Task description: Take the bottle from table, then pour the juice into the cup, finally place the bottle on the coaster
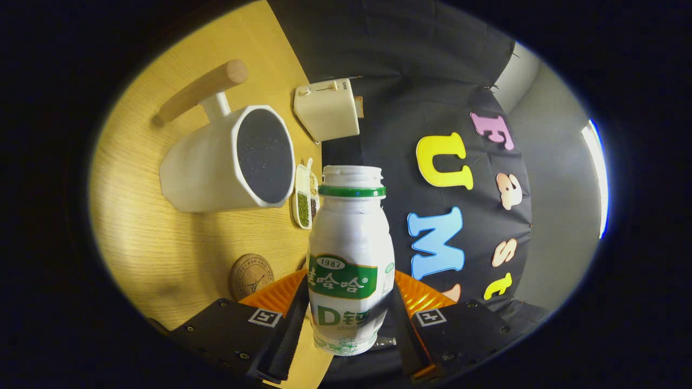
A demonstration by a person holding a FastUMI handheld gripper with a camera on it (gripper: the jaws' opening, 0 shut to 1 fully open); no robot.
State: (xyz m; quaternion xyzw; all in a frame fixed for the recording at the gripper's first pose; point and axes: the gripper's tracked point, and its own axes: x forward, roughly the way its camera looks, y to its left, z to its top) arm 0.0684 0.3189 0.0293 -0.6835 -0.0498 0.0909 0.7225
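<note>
Gripper view: the gripper (pixel 350 310) pinches the bottle (pixel 351 259), one finger pressed on each side of its lower body. The bottle is a small white one with a green-and-white label band and a green ring under its neck; its mouth is uncapped and points toward twelve o'clock from the fingers. The whole scene appears rolled, so the wooden table (pixel 162 237) fills the side from seven to eleven o'clock, and everything on it looks tipped over.

The cup (pixel 230 159), white with a dark inside and a stick-like wooden handle (pixel 203 89), stands on the table at about ten o'clock from the bottle's mouth, its opening facing toward the bottle, clearly apart from it. Whether any juice is in it cannot be told from the dark interior.

A small white dish (pixel 304 197) holding green and brown grains lies between the cup and the bottle's neck. A cream-coloured box-shaped appliance (pixel 328 109) sits beyond them, near twelve o'clock. The round brown coaster (pixel 251 276) lies bare on the table at about nine o'clock from the bottle's base, just beside the left finger.
</note>
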